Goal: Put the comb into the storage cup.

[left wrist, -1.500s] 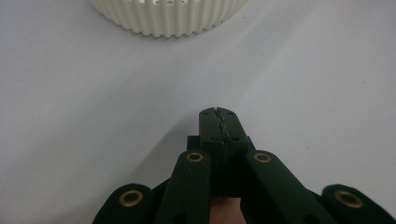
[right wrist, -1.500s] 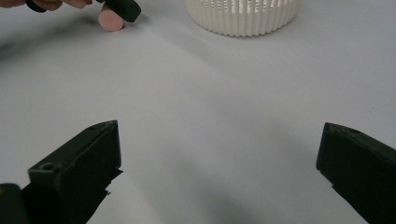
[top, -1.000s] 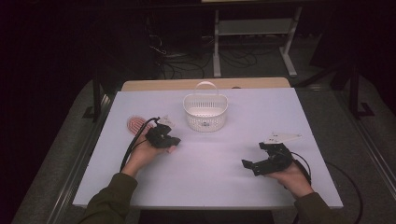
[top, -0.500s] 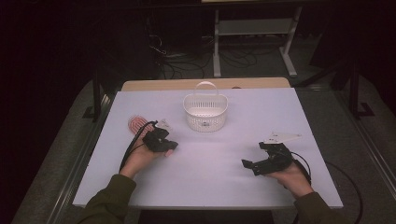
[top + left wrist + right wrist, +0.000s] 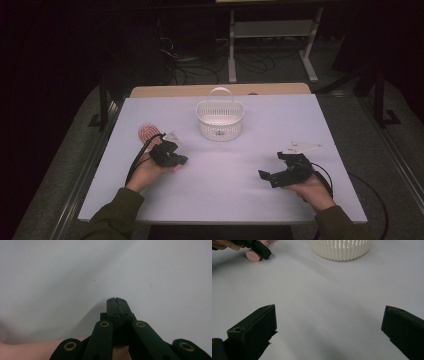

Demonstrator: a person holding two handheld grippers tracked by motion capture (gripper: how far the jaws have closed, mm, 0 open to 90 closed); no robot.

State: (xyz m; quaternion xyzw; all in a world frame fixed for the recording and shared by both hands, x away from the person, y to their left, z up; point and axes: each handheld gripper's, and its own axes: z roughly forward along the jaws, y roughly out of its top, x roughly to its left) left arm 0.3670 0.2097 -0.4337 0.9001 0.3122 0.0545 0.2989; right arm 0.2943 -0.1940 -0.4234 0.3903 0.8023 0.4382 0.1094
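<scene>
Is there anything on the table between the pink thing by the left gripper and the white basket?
Nothing visible. The pink thing lies just behind the shut left gripper, and the stretch of white table from there to the basket is bare.

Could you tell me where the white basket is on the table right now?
In the high view, the white basket stands at the table's far centre, beyond both grippers, nearer the left gripper.

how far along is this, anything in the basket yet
Barely started, by the look of it. The white basket looks empty, as far as its slatted wall lets one tell. The pink ridged object lies on the table behind the left tool, whose jaws are shut on nothing. The right tool rests open near the front edge. Still left, probably: picking up the pink object and placing it in the basket.
</scene>
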